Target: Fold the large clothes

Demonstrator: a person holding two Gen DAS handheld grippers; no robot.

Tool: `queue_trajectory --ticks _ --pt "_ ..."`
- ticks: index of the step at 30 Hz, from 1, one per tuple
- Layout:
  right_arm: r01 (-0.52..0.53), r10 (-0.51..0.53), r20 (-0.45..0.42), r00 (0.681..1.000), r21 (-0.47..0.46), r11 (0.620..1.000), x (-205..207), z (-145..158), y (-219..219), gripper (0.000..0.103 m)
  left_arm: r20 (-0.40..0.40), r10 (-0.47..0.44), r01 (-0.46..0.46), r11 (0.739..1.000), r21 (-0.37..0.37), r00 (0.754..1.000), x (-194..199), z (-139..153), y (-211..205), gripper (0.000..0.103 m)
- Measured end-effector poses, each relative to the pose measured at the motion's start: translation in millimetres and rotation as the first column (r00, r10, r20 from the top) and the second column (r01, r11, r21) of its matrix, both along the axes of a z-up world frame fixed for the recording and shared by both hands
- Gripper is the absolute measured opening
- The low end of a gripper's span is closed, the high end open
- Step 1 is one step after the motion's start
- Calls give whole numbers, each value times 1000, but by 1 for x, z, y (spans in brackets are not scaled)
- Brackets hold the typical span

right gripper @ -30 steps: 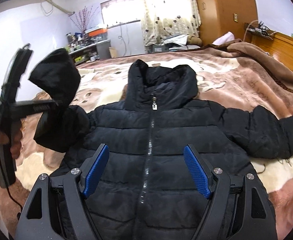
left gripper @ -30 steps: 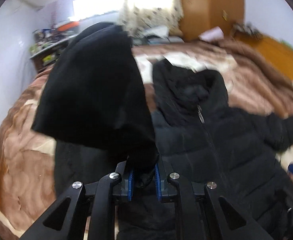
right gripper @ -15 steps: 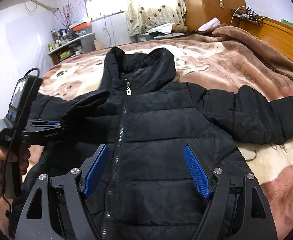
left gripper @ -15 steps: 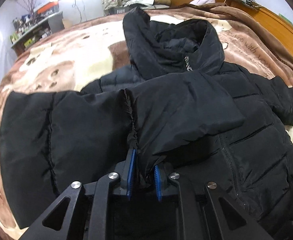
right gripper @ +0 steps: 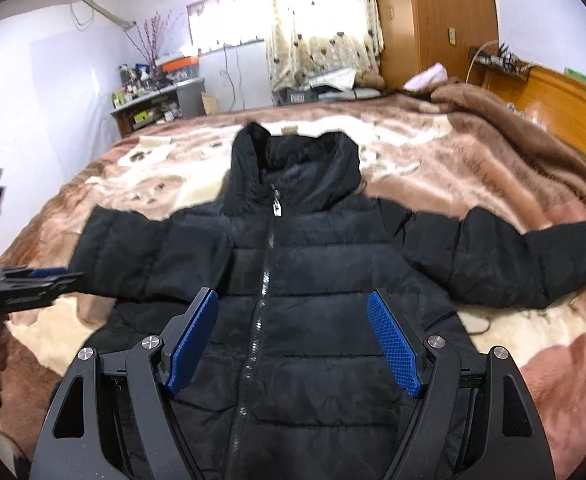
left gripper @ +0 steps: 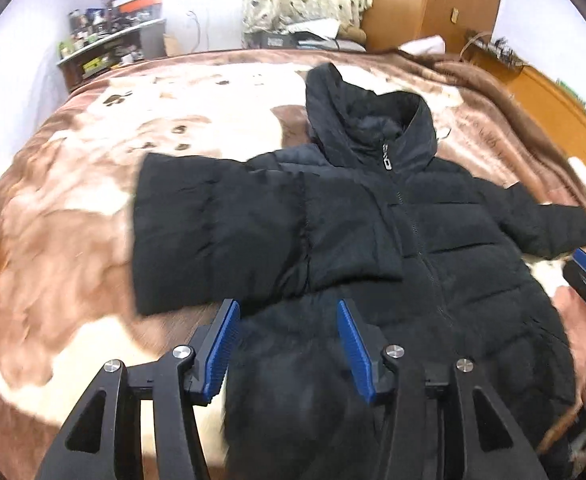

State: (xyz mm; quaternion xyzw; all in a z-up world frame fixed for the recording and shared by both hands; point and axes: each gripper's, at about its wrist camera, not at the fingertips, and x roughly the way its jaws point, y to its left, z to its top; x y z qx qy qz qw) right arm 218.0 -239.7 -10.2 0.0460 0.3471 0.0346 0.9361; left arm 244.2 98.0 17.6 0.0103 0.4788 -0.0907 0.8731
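Note:
A black hooded puffer jacket (left gripper: 433, 264) (right gripper: 313, 272) lies face up on the bed, zipped. Its left sleeve (left gripper: 253, 236) is folded inward, the cuff resting on the chest near the zip. My left gripper (left gripper: 287, 344) hangs just above the jacket's lower left part; its jaws are opening and nothing is pinched between the blue pads. It also shows at the left edge of the right wrist view as the left gripper (right gripper: 53, 276). The right sleeve (right gripper: 533, 264) stretches out flat. My right gripper (right gripper: 293, 344) stands open above the jacket's front, holding nothing.
A brown and cream plush blanket (left gripper: 73, 240) covers the bed. A wooden headboard (right gripper: 565, 104) runs along the right, a wardrobe (right gripper: 433, 20) and curtain stand at the back, and a cluttered shelf (right gripper: 153, 100) is at the back left. A hand (left gripper: 573, 320) holds the right gripper.
The left gripper carried the sleeve cuff down onto the jacket's chest, let go of it and drew back with its jaws apart. The right gripper drew back a little.

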Motion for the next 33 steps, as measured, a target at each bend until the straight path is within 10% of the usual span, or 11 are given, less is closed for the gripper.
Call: queue_trajectory --ticks 5,9,14,20,33 --pt "-26 26 61 998 -6 1000 -25 39 0 77 56 46 -50 997 61 997 -58 64 35 53" --pt "-50 52 109 993 -21 999 -40 73 2 77 127 98 -103 994 35 987 -91 114 54 87" --pt "-75 78 109 991 -36 997 -39 104 -1 77 217 119 -120 993 -7 969 -103 144 49 90" --pt "-72 80 64 995 -112 991 -12 102 2 77 200 97 -80 993 -89 975 -78 109 22 90" --pt "-262 263 -195 945 32 964 114 -70 55 77 67 154 -153 988 -13 986 4 -32 -2 90"
